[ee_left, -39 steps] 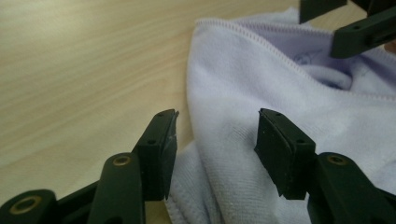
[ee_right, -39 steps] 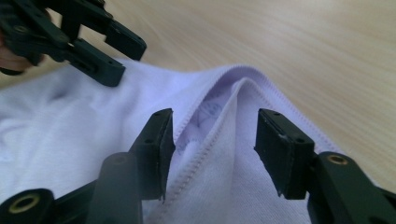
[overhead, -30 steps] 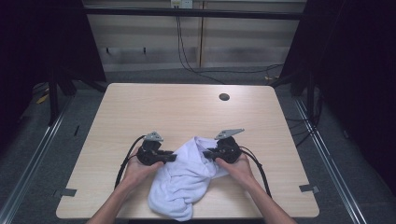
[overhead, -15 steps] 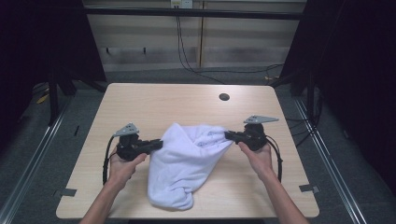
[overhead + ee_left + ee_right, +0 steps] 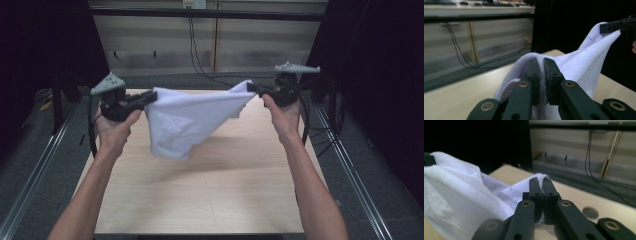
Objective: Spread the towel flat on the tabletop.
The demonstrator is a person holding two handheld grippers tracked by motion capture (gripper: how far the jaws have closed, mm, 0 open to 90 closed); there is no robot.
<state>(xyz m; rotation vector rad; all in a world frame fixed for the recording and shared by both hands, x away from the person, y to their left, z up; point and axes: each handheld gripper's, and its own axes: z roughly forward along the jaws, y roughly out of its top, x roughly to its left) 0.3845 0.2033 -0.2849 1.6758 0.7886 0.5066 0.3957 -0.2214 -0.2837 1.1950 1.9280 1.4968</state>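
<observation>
A white towel (image 5: 192, 117) hangs in the air above the table (image 5: 210, 190), stretched between the left gripper (image 5: 147, 97) and the right gripper (image 5: 255, 90). Its top edge runs fairly taut from one pinched corner to the other, rising a little toward the right one. Below that edge the cloth sags into a loose, pointed pouch that hangs lowest under the left side; whether its tip brushes the tabletop is hard to tell from above. The fabric looks like soft terry with a stitched hem (plain in the right gripper view (image 5: 506, 206)), and it folds over each pair of jaws where it is clamped.
</observation>
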